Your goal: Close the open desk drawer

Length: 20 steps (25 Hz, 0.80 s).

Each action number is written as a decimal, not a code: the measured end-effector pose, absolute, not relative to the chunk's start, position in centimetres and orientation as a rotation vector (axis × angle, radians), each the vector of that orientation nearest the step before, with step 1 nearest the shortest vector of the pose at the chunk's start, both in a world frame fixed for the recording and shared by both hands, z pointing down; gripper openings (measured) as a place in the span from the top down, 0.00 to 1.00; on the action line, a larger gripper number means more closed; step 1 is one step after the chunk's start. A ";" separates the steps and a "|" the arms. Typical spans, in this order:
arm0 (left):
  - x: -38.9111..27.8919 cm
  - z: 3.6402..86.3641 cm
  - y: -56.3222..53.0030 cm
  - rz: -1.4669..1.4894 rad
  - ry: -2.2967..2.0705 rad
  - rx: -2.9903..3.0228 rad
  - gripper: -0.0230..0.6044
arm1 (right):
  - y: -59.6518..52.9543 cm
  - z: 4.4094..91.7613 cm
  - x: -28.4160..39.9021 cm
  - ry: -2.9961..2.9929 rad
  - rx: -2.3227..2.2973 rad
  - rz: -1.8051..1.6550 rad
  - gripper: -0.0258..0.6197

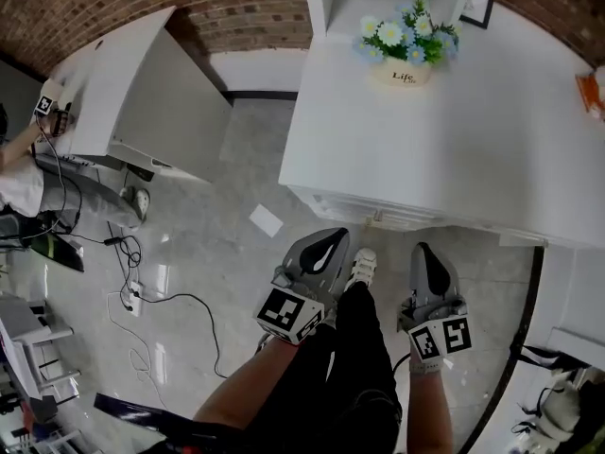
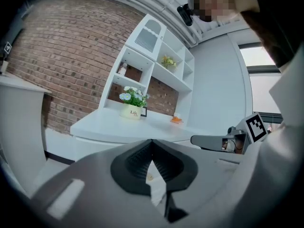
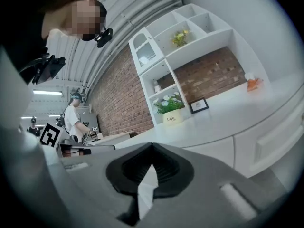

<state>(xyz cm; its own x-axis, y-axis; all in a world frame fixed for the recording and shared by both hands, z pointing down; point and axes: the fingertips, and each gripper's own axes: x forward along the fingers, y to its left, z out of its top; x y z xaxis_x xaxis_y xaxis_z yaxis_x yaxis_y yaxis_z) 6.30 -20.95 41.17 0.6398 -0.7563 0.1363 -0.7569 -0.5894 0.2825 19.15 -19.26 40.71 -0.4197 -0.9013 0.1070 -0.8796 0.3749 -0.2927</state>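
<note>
I hold both grippers low before the white desk (image 1: 454,149), over the floor on the near side of its front edge. My left gripper (image 1: 335,236) is clenched: its jaws meet at the tips and nothing sits between them. It points at the left part of the desk's front, close to it but apart from it. My right gripper (image 1: 423,251) is clenched too, jaws together and empty, and it points at the middle of the desk's front, also short of it.

The drawer (image 1: 406,218) shows as a white band jutting a little from under the desk's front edge, just ahead of both grippers. Neither gripper touches it.

On the desk, toward its back, stands a flower pot (image 1: 402,69) with white and blue blooms, and a small picture frame (image 1: 478,9) leans behind it. An orange thing (image 1: 591,93) lies at the desk's right end; I cannot tell what it is. A white shelf unit (image 1: 326,3) rises from the back of the desk against the brick wall (image 1: 236,8).

My shoe (image 1: 360,267) is on the floor between the grippers, near the desk's front. A scrap of paper (image 1: 266,220) lies on the floor just left of the desk. Well to the left of the desk stands a second table (image 1: 142,93) with cables (image 1: 132,282) trailing below it, and a person (image 1: 19,164) is at its far end
</note>
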 end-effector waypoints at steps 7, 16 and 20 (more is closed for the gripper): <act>5.8 36.5 -20.3 -0.023 -1.190 2.599 0.96 | -17.8 36.4 20.6 2.514 -1.701 -0.417 0.96; 3.8 30.9 -18.5 -0.071 -1.228 2.639 0.96 | -15.2 31.0 22.7 2.507 -1.754 -0.350 0.96; 2.7 28.5 -17.4 -0.082 -1.262 2.655 0.96 | -13.7 28.8 23.6 2.508 -1.761 -0.318 0.96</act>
